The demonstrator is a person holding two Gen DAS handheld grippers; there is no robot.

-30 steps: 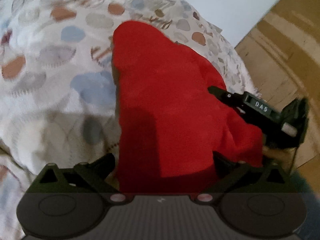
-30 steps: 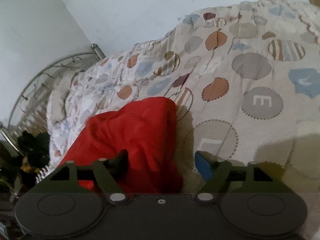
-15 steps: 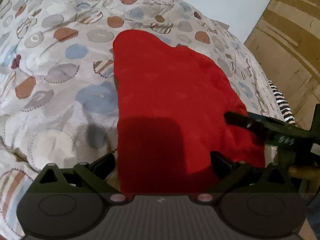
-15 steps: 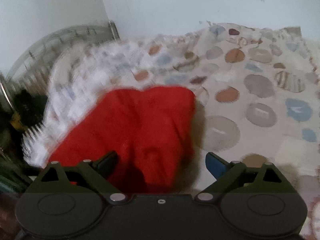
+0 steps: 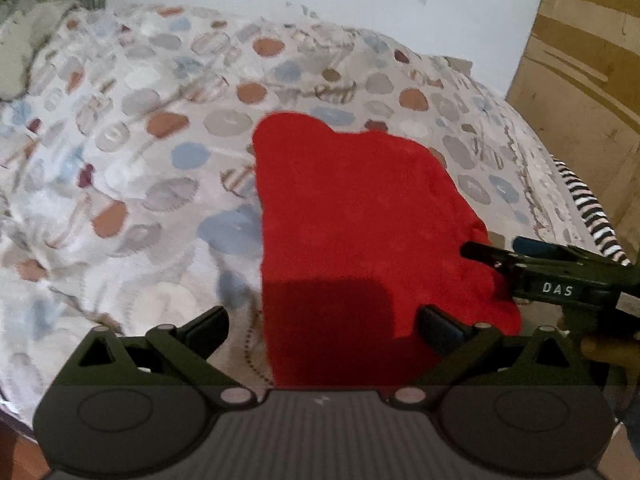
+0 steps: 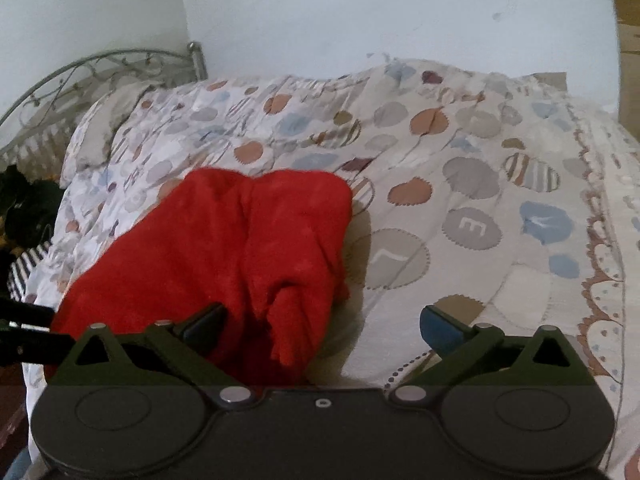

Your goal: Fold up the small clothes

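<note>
A red garment (image 5: 360, 216) lies folded on the patterned duvet (image 5: 140, 152). My left gripper (image 5: 324, 326) hangs open just above its near edge, jaws wide, pads touching nothing. In the right wrist view the red garment (image 6: 224, 248) spreads to the left, with a bunched fold between the fingers of my right gripper (image 6: 322, 326). Those jaws are opening and the pads do not press on the cloth. From the left wrist view, the right gripper (image 5: 494, 246) reaches in at the garment's right edge. The left gripper's fingers (image 6: 24, 320) show at the far left.
The bed has a metal headboard (image 6: 100, 68) and a pillow (image 6: 104, 128) at its far left end, against a pale wall. A wooden panel (image 5: 580, 60) stands right of the bed. Striped cloth (image 5: 588, 208) hangs off the bed's edge. Dark objects (image 6: 28, 208) sit beside the bed.
Both grippers have drawn up and back from the red garment, so more of the bed shows. The right gripper's jaws have spread wider and left the cloth lying on the duvet.
</note>
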